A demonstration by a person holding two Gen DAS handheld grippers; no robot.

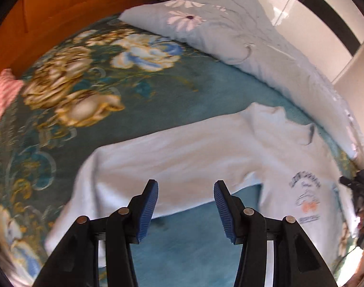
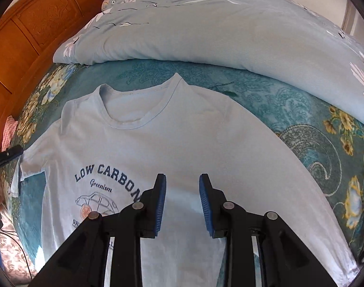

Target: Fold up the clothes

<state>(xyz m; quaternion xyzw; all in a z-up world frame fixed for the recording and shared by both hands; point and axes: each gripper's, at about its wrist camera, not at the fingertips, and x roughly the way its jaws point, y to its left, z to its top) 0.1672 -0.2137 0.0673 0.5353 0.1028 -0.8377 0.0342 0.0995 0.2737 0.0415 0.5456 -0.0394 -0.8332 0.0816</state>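
Pale blue cotton, a short-sleeved T-shirt with dark "LOW CARBON" print, lies flat and face up on the teal floral bedspread, its collar toward the light blue daisy-print duvet. The risk from here is a crooked fold: if you pinch only the top layer, or take the two sides at different heights, the thin cloth will probably drag and wrinkle on the rough bedspread. The sleeve near the edge of the bed may also slip down.

Your left hand-held gripper is released, with nothing between its blue pads; it hovers over the sleeve, at its lower hem. Your right hand-held gripper is also released and empty, its jaws standing apart above the middle of the shirt's chest, just beside the print.
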